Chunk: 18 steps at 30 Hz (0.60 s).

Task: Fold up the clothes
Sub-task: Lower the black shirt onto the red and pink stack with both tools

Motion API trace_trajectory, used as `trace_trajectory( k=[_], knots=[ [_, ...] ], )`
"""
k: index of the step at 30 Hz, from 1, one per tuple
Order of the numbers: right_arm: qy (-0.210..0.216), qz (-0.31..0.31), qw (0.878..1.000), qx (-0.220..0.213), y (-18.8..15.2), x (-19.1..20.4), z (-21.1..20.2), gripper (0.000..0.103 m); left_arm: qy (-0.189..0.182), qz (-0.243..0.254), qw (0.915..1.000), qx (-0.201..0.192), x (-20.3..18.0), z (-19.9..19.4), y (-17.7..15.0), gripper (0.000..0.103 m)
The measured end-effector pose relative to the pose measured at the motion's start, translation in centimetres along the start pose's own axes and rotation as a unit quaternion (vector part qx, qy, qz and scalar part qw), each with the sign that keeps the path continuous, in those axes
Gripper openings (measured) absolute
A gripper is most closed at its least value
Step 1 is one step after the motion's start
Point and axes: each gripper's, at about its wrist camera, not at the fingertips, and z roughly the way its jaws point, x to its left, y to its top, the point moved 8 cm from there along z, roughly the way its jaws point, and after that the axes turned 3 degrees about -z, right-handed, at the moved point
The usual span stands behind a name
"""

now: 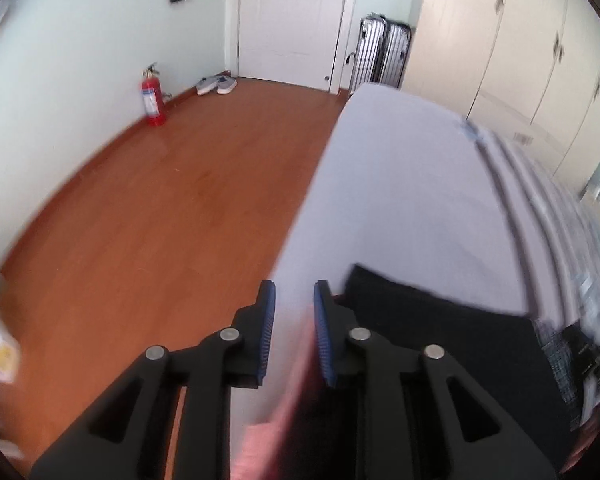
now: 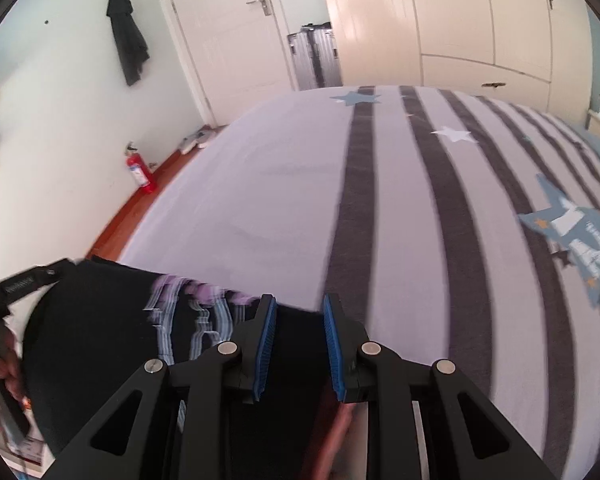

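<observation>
A black garment with a white and purple print lies spread at the near corner of the bed. My right gripper hovers open just above the garment's far edge, with nothing pinched between its blue pads. In the left wrist view the same black garment lies just right of my left gripper, which stands open over the bed's side edge. A blurred pink strip shows low between the left fingers; I cannot tell what it is. Both views are motion-blurred.
Wooden floor runs left of the bed, with a red fire extinguisher and shoes by the wall. A door, suitcases and wardrobes stand beyond. A person's hand shows at the left edge.
</observation>
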Motion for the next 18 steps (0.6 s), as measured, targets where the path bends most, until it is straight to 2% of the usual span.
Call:
trace_trajectory(
  k=[1, 5, 11, 15, 18],
  knots=[
    [-0.005, 0.001, 1.0, 0.001, 0.0, -0.6, 0.0, 0.021, -0.002, 0.005, 1.0, -0.003, 0.2, -0.5, 0.0, 0.016],
    [-0.002, 0.009, 1.0, -0.007, 0.2, -1.6, -1.7, 0.021, -0.049, 0.04, 0.9973, -0.038, -1.1, -4.8, -0.1, 0.016],
    [0.039, -0.011, 0.999, -0.025, -2.3, 3.0, -5.4, 0.013, -0.13, 0.083, 0.9863, -0.059, -5.8, -11.8, -4.3, 0.016],
    [0.07, -0.015, 0.997, -0.03, -4.5, 6.5, -7.2, 0.011, -0.16, 0.102, 0.9805, -0.052, -8.9, -12.8, -6.9, 0.016],
    [0.092, -0.017, 0.995, -0.035, -6.0, 9.0, -8.5, 0.011, -0.174, 0.096, 0.979, -0.044, -10.5, -12.3, -7.9, 0.016]
  ],
)
